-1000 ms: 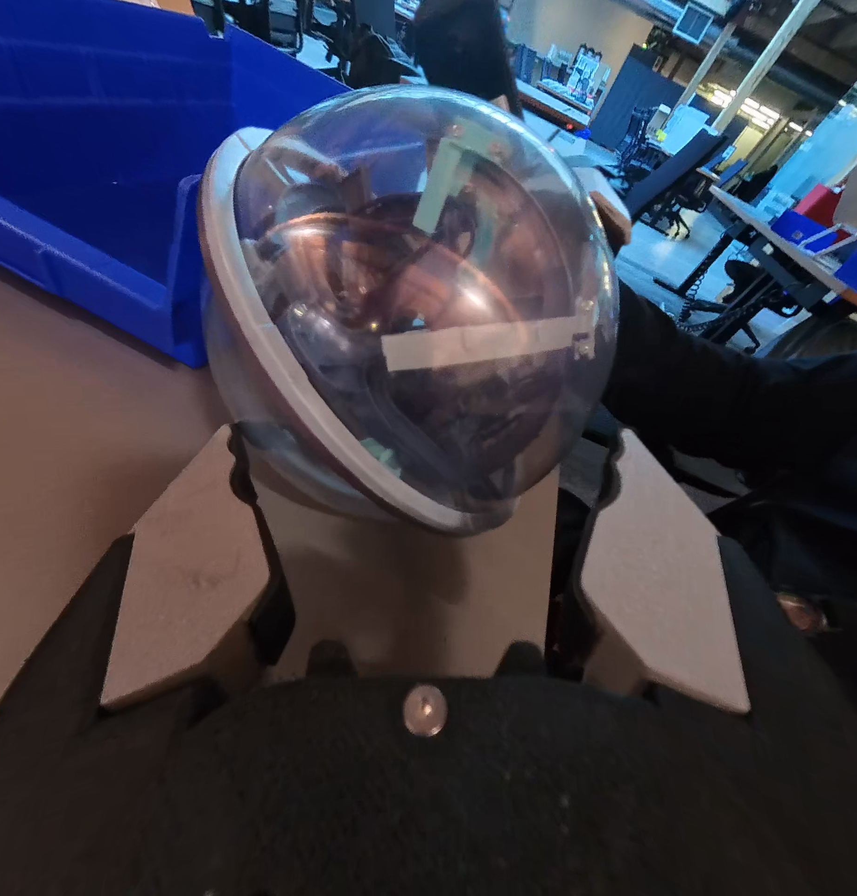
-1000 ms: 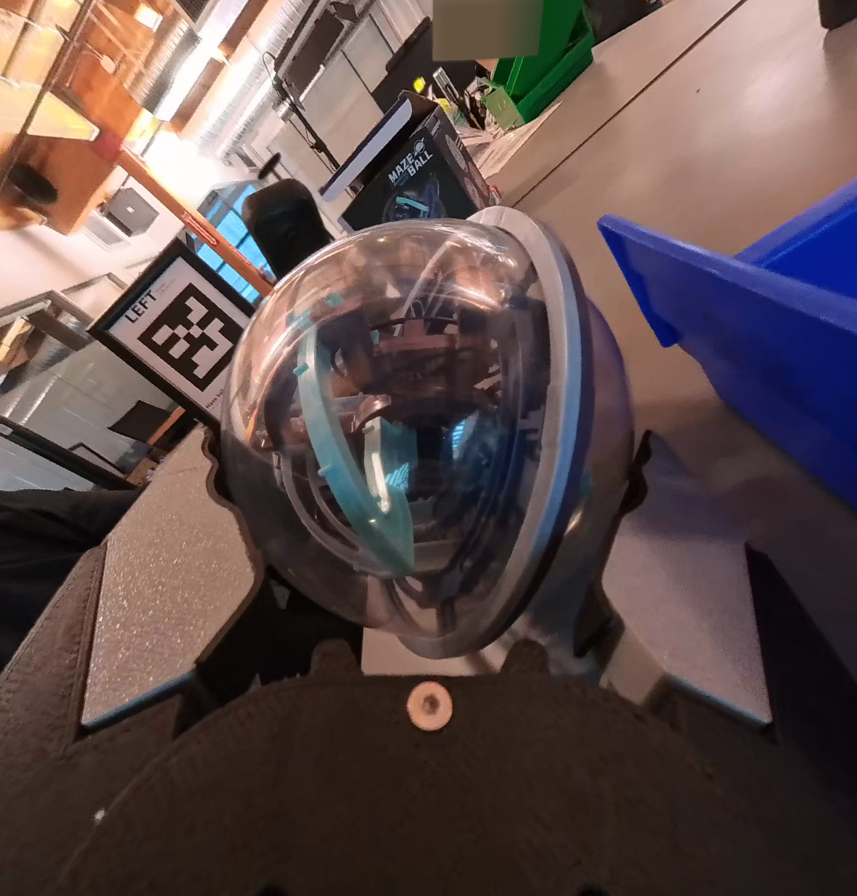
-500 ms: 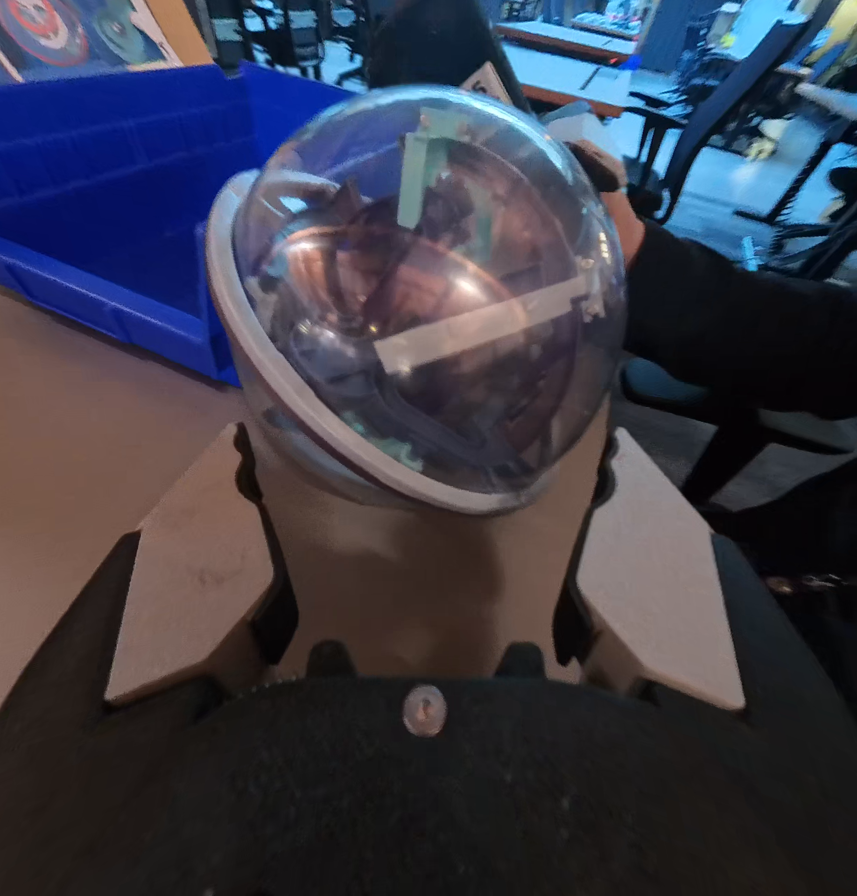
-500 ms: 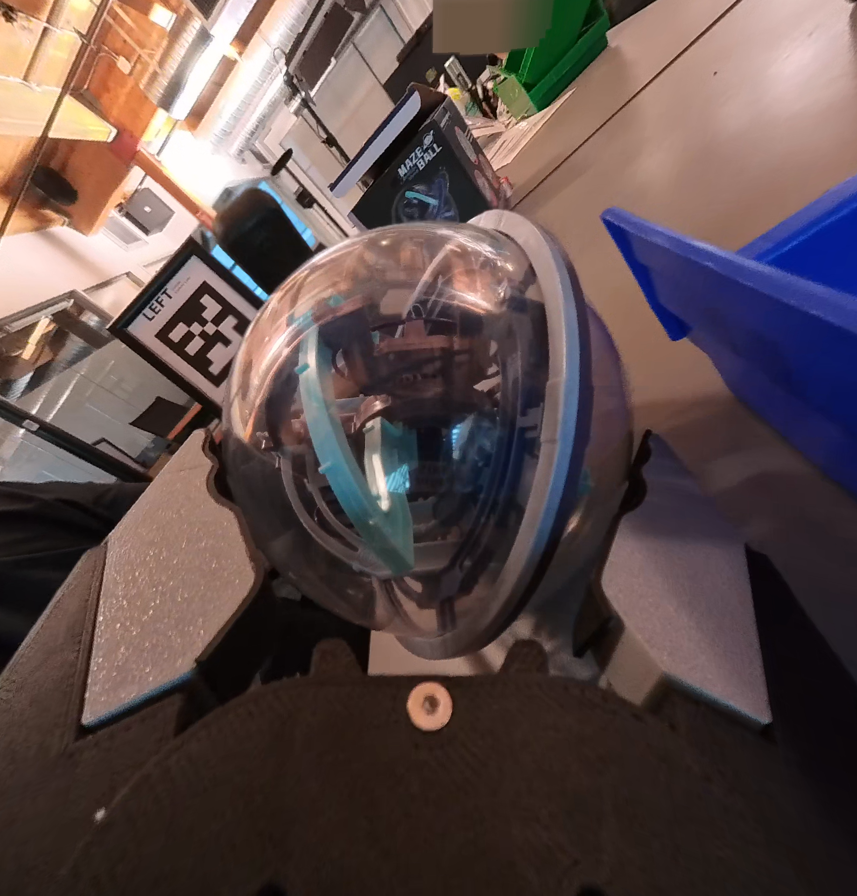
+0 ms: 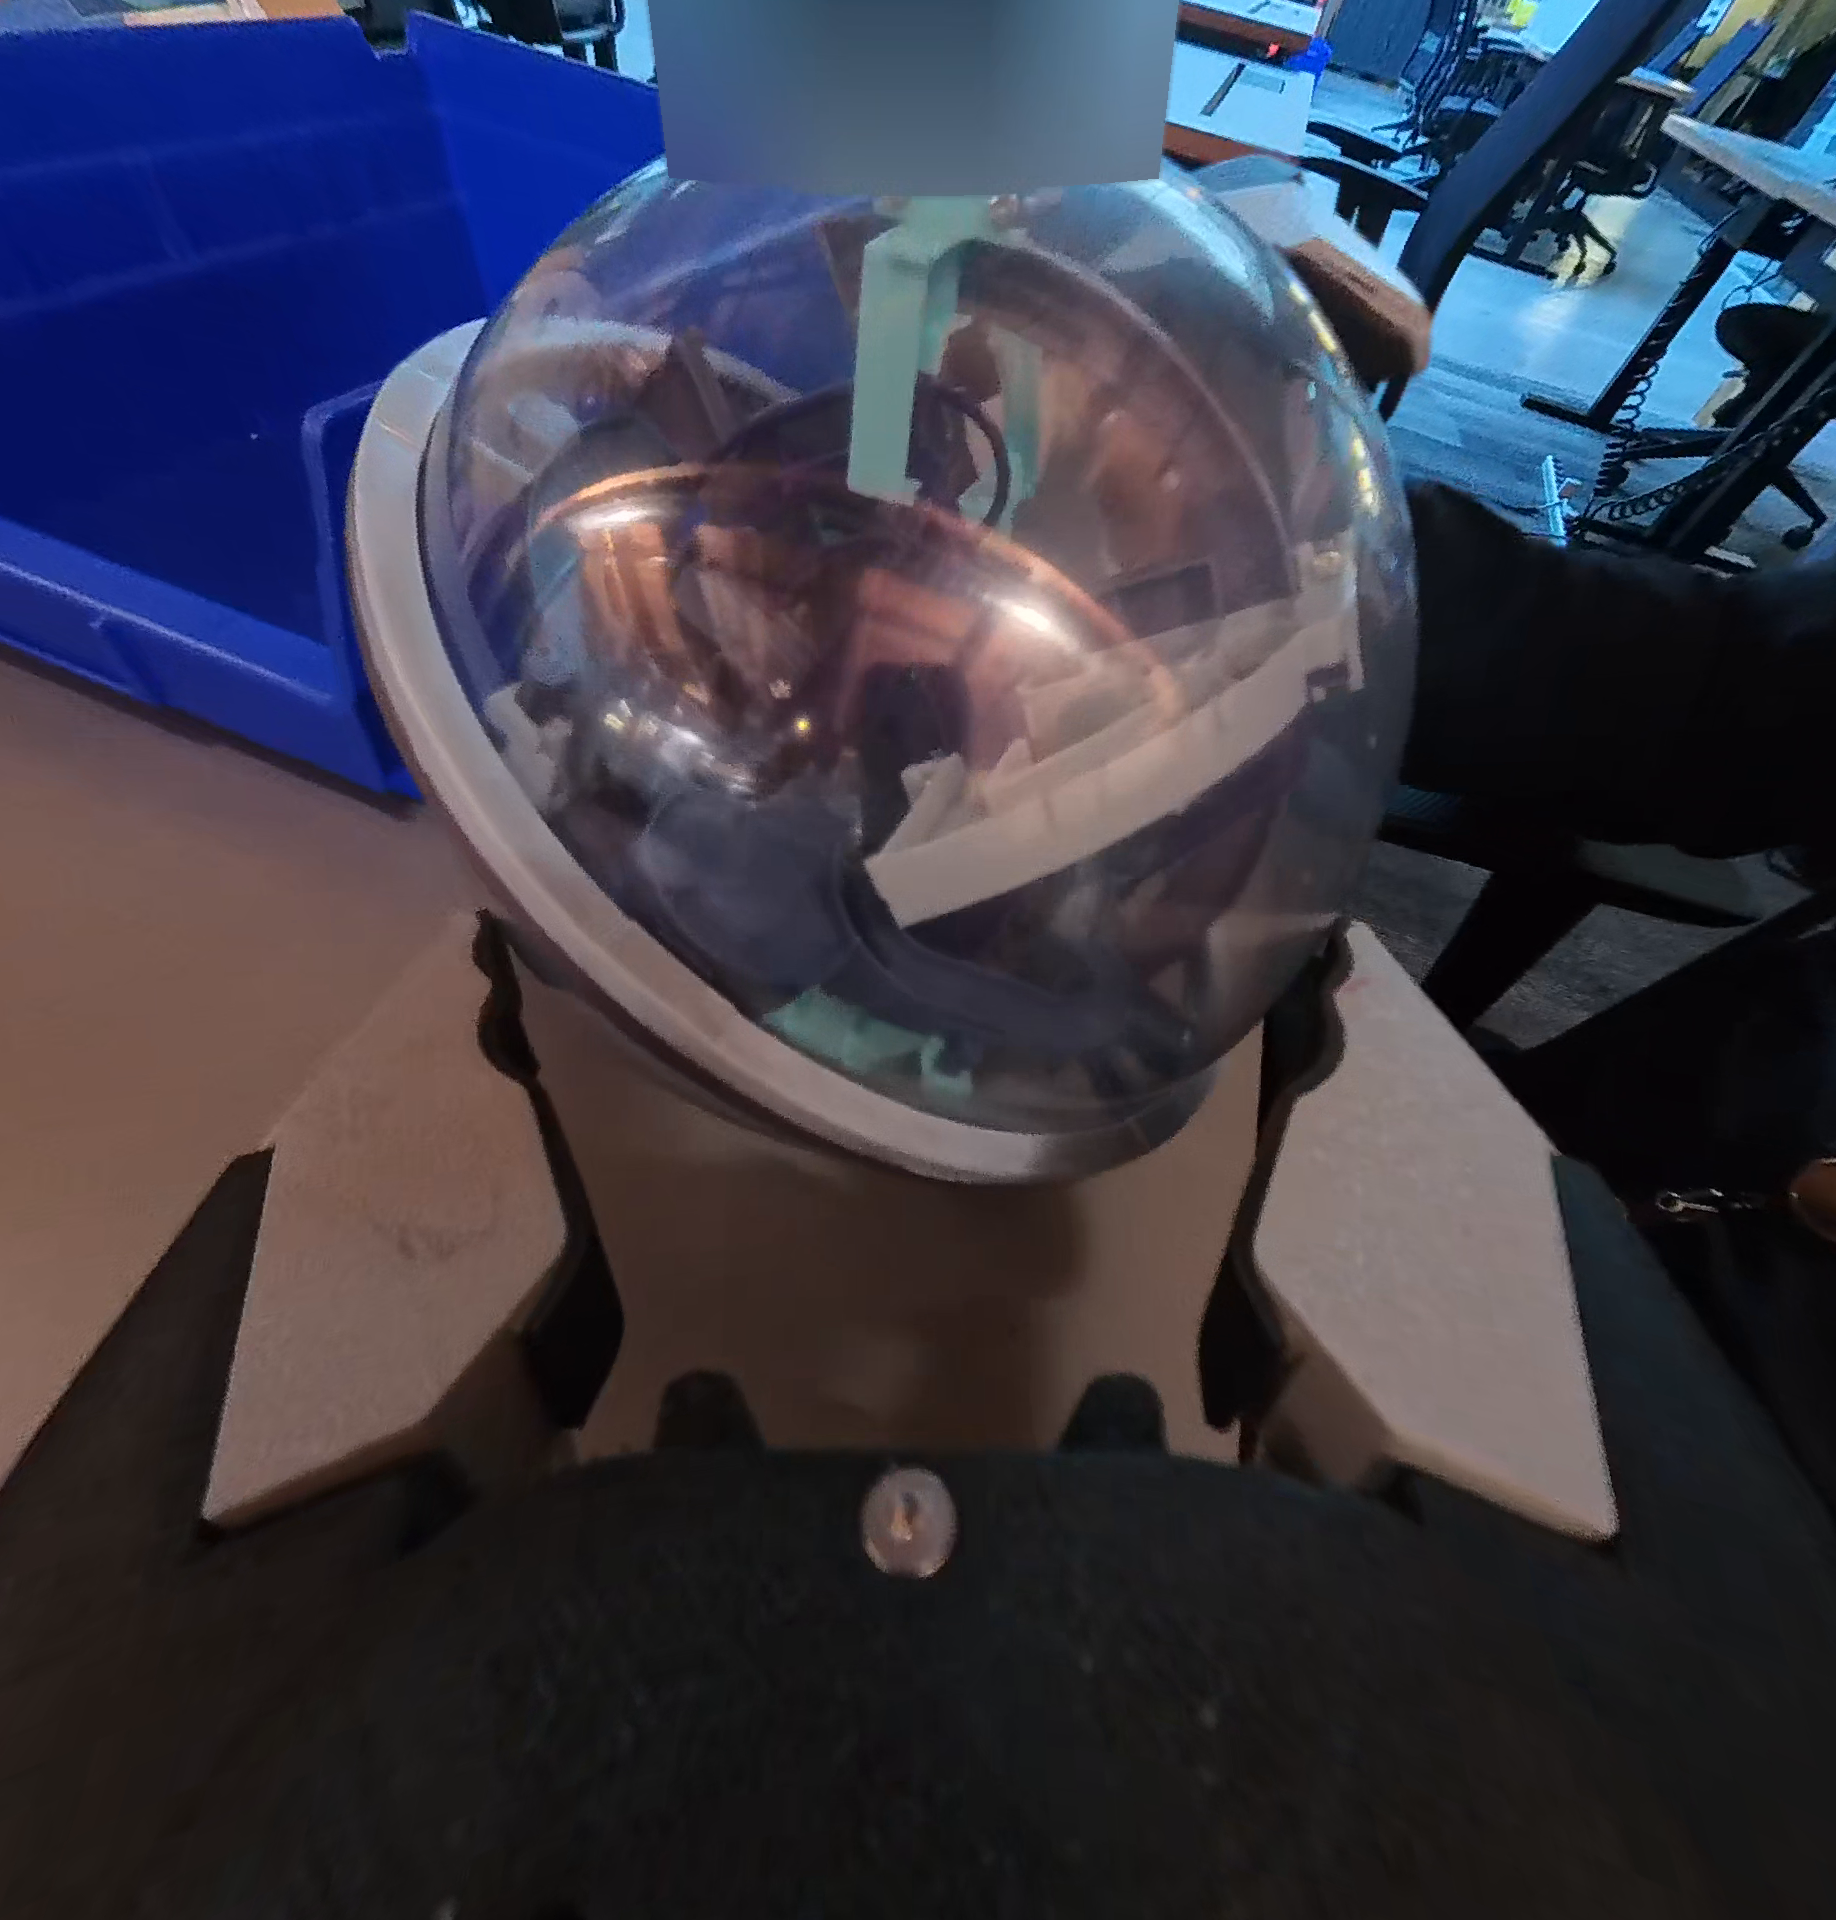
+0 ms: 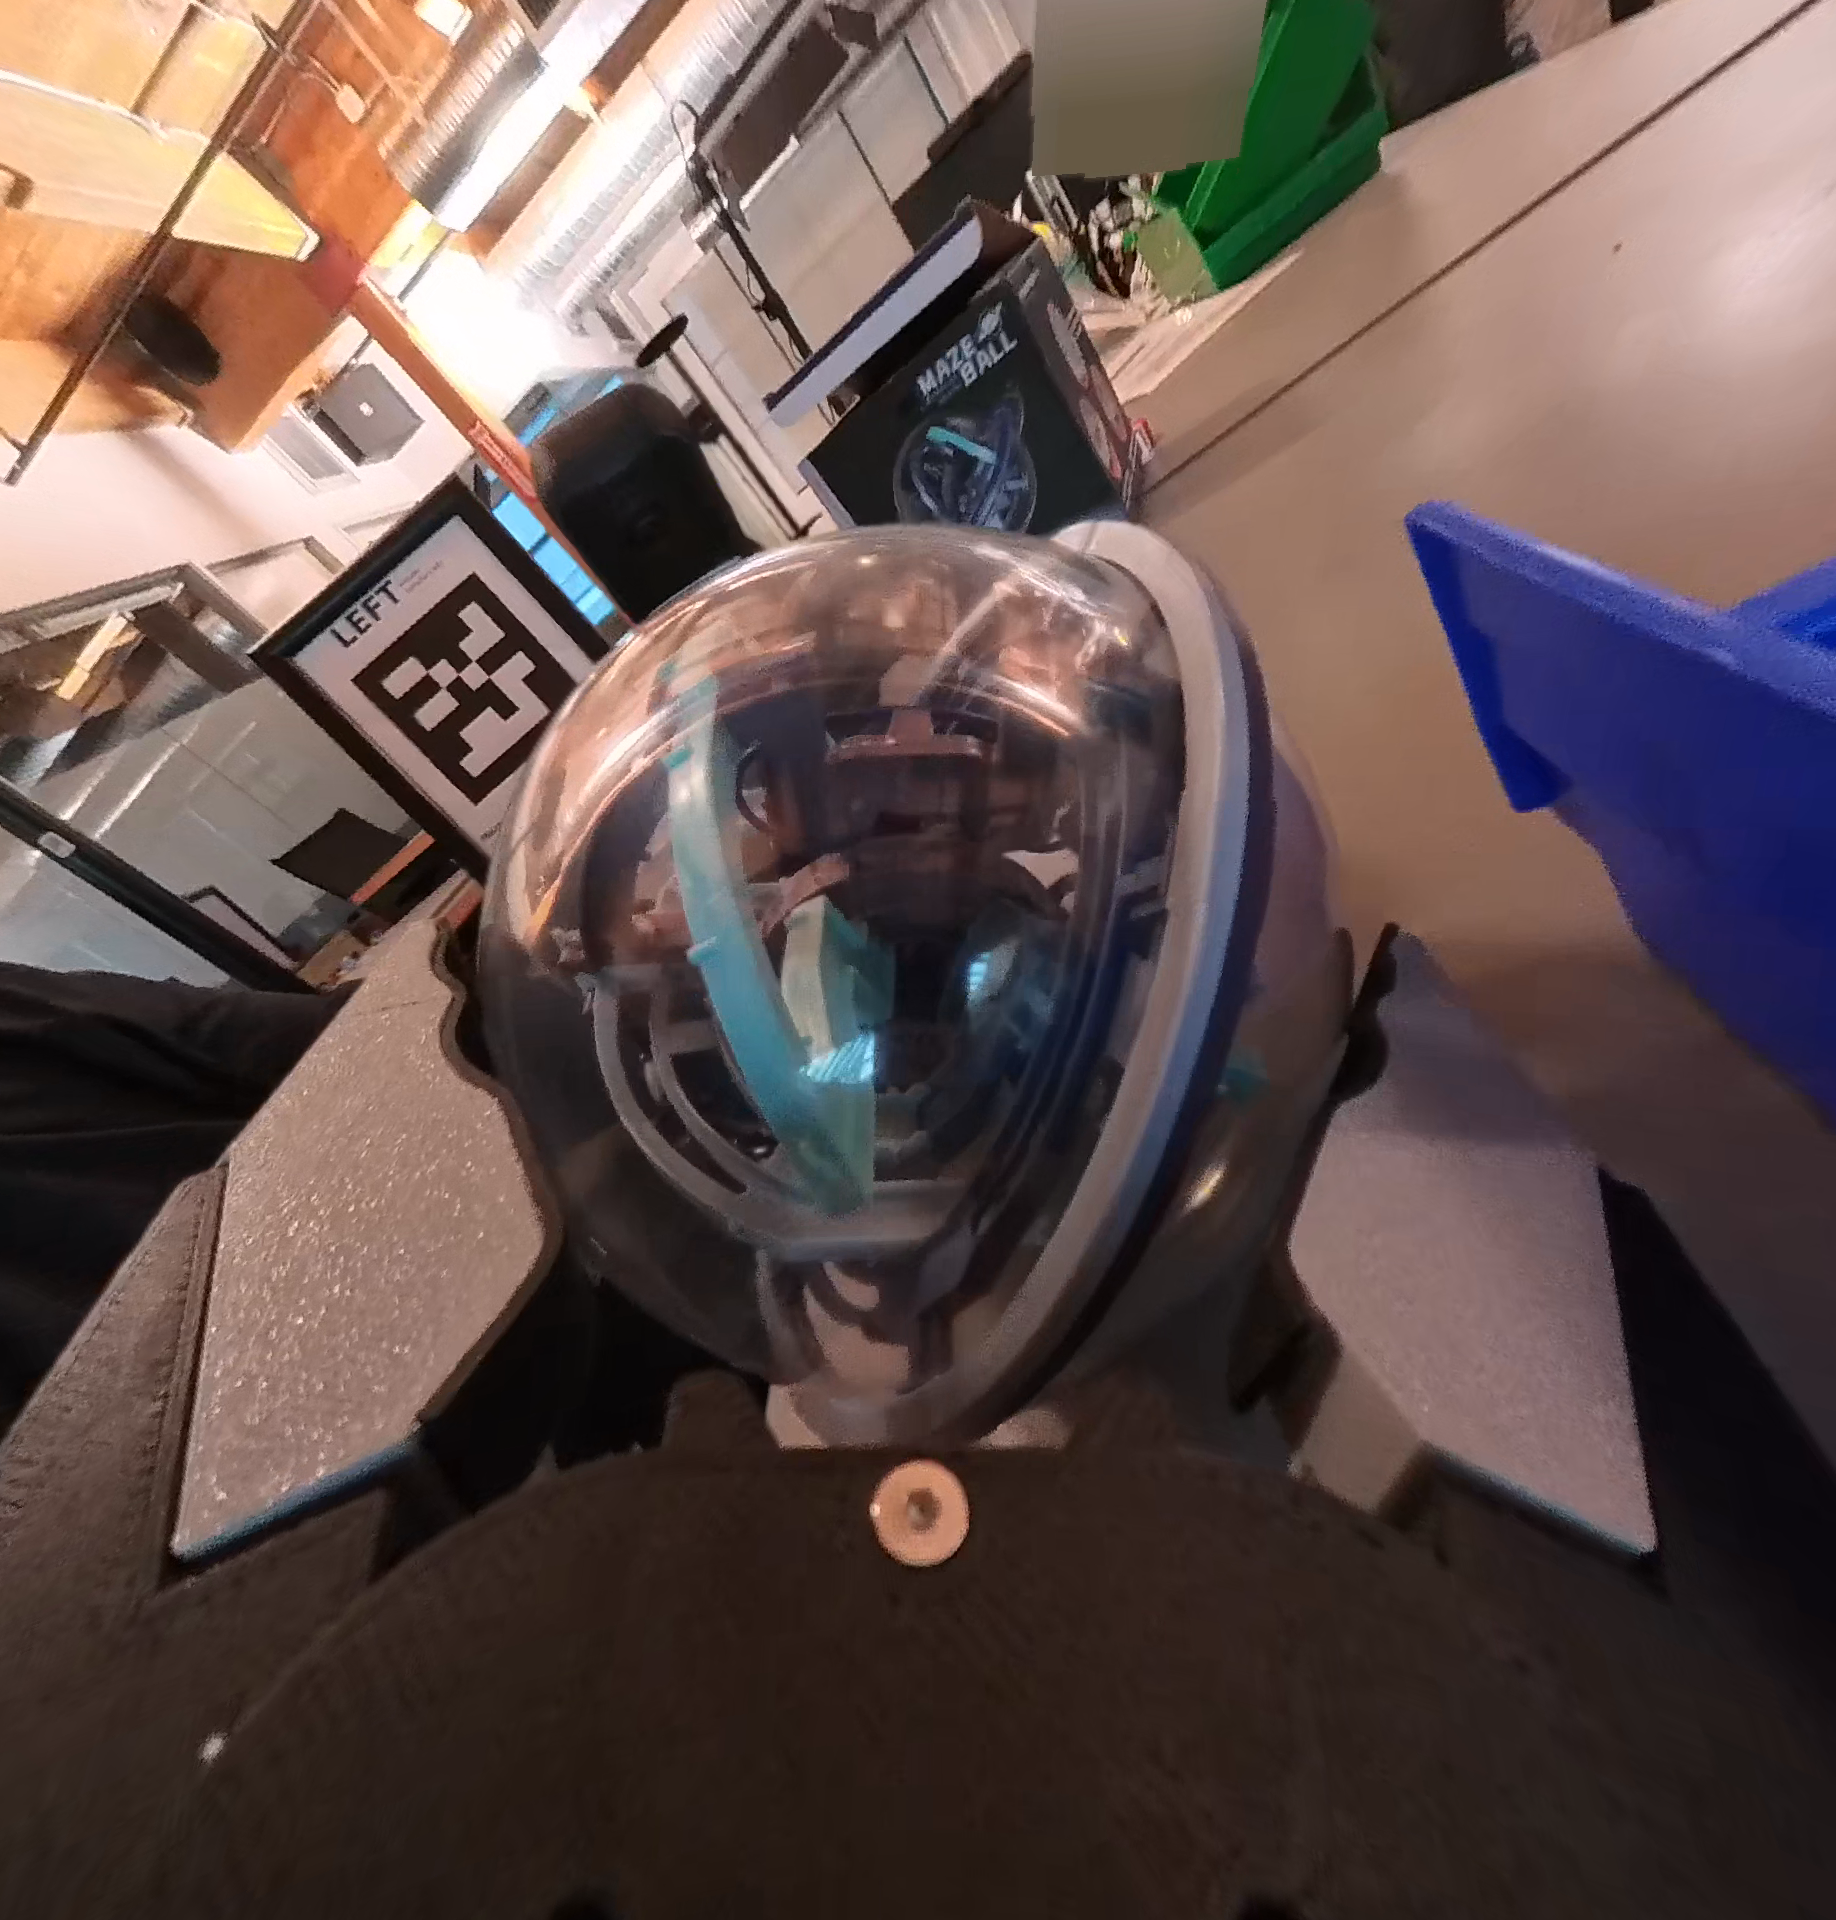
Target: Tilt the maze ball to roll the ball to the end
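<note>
The maze ball (image 5: 893, 623) is a clear sphere with a white rim band and teal, white and dark tracks inside. It is held up in the air above the table edge. My left gripper (image 5: 903, 987) is shut on its lower part, with a pad (image 5: 498, 997) pressed against each side. In the right wrist view the maze ball (image 6: 893, 935) fills the middle, and my right gripper (image 6: 909, 997) is shut on it from the opposite side. Its pads (image 6: 467, 1018) press on the shell and the rim. I cannot make out the small ball inside.
A blue bin (image 5: 166, 364) stands on the tan table (image 5: 114, 987) just behind the maze ball; it also shows in the right wrist view (image 6: 1672, 779). The dark maze ball box (image 6: 976, 416) and a green bin (image 6: 1298, 156) stand farther off. A person's dark sleeve (image 5: 1620, 707) is at the right.
The maze ball has tilted with both grippers still on it. In the left wrist view the rim band has swung lower and the background has shifted. The right wrist view has shifted a little.
</note>
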Available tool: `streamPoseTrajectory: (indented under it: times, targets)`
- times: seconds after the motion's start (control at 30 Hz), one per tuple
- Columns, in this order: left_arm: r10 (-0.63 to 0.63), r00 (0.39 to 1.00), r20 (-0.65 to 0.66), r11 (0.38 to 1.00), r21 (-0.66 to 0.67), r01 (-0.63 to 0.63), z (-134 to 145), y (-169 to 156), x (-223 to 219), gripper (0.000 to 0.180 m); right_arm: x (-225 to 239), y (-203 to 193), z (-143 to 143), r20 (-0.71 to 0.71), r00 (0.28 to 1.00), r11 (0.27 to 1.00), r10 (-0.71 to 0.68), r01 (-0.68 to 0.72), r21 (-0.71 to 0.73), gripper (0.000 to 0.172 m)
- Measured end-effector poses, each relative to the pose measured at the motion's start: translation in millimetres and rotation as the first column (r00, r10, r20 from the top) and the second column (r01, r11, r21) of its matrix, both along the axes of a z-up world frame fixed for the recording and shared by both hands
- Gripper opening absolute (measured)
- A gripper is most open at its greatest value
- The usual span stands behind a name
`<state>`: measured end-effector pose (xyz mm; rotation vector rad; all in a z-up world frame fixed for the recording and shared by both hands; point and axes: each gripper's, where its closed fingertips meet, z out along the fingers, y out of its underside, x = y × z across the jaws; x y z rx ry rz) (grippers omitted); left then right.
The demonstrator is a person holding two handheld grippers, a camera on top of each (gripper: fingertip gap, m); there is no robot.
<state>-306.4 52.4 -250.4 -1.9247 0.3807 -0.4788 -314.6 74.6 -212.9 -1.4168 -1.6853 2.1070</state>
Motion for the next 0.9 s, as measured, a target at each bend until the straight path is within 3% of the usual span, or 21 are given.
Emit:
streamPoseTrajectory:
  times: [0.47, 0.77, 0.9]
  targets:
    - [-0.013, 0.998, 0.057, 1.0, -0.017, 0.014, 1, 1, 1, 0.143, -2, 12, 25, -0.33, 0.931, 0.957, -0.158, 0.227, 0.181, 0.157]
    - [-0.024, 0.997, 0.076, 1.0, -0.001, 0.024, 5, -1, 3, 0.141, 7, -3, 18, -0.386, 0.922, 0.915, -0.045, 0.193, 0.354, 0.157]
    - [-0.022, 0.995, 0.101, 1.0, -0.01, 0.023, 5, 0, 2, 0.141, 6, -1, 26, -0.458, 0.887, 0.878, -0.062, 0.267, 0.397, 0.157]
